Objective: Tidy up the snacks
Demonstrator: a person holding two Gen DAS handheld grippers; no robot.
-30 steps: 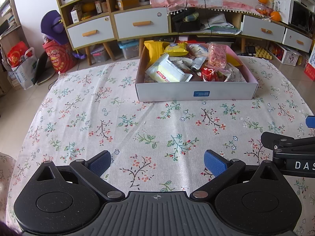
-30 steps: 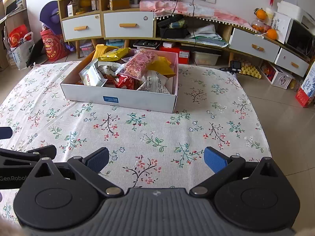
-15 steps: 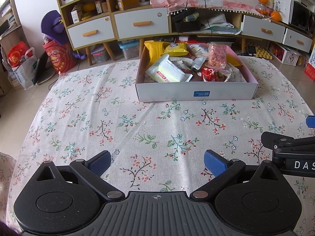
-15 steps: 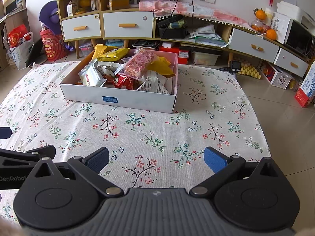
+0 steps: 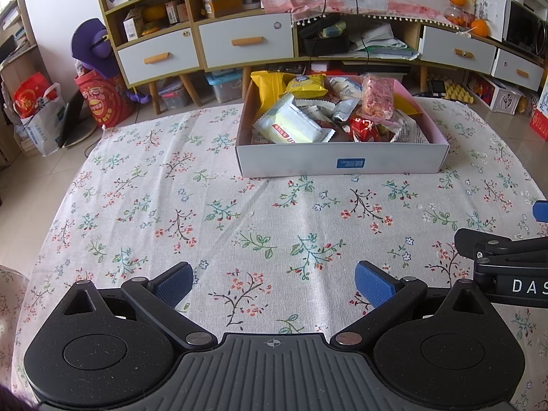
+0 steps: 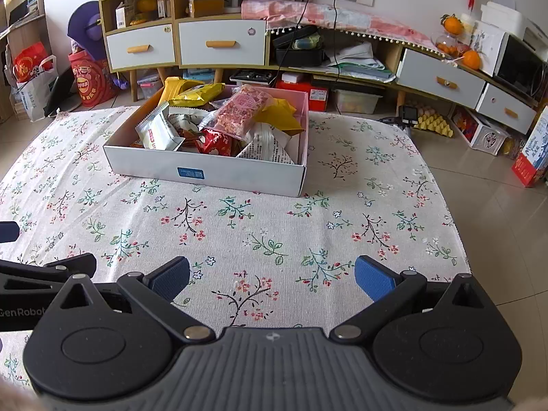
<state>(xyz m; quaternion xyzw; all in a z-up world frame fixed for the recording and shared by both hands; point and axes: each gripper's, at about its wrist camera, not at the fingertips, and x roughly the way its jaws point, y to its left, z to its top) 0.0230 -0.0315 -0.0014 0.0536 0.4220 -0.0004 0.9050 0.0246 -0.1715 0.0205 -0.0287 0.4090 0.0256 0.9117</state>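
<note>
Nothing has moved: both tongs, left (image 5: pixel 274 282) and right (image 6: pixel 272 277), hover released; snacks (image 5: pixel 328 111) fill the far box (image 5: pixel 342 164).

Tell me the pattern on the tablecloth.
Small floral sprigs on a pale tablecloth; clearest in the left wrist view.

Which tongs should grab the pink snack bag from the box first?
Probably the right tongs. The pink snack bag sits toward the right side of the box. Both the right and the left tongs are open, empty and equally far back.
</note>
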